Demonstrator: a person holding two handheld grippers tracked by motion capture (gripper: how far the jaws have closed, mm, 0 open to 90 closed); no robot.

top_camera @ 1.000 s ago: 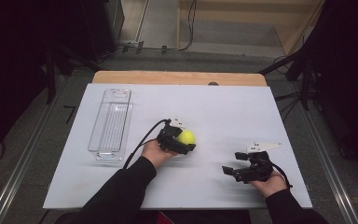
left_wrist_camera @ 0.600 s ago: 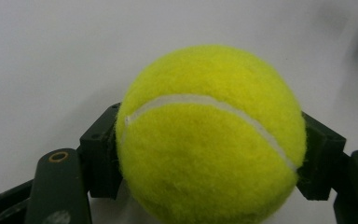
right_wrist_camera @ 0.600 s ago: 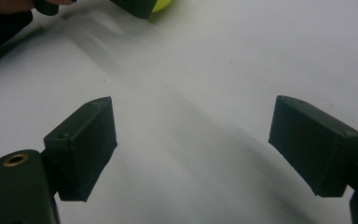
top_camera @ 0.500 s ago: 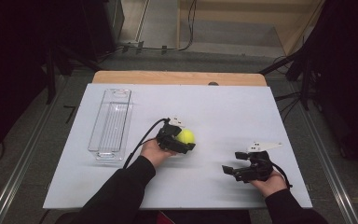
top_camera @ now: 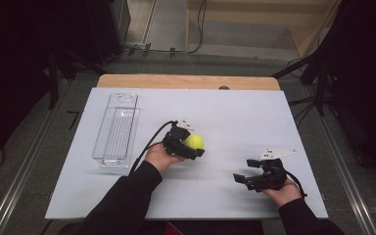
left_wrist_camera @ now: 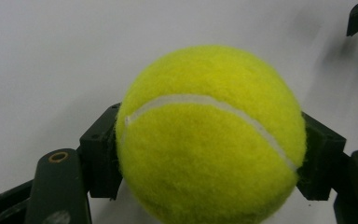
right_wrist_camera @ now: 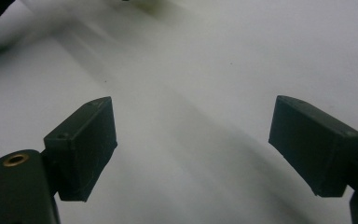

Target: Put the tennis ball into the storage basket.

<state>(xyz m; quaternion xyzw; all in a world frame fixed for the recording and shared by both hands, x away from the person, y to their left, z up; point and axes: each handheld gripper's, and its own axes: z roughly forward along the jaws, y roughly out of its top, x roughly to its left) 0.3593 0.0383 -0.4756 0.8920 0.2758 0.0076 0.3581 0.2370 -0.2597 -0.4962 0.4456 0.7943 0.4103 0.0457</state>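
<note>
The left gripper (top_camera: pixel 192 145) clamped the ball (top_camera: pixel 194 141) mid-worktop (top_camera: pixel 235 112), right of the tray (top_camera: pixel 116 128). The right gripper (top_camera: pixel 247 177) sat spread and empty near the front-right corner. Carrying well probably meant steady squeeze across the ball's widest part.

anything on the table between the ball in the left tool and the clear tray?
Nothing visible does. The tennis ball sits clamped in the left tool, and only bare white table lies between it and the clear tray to its left.
</note>
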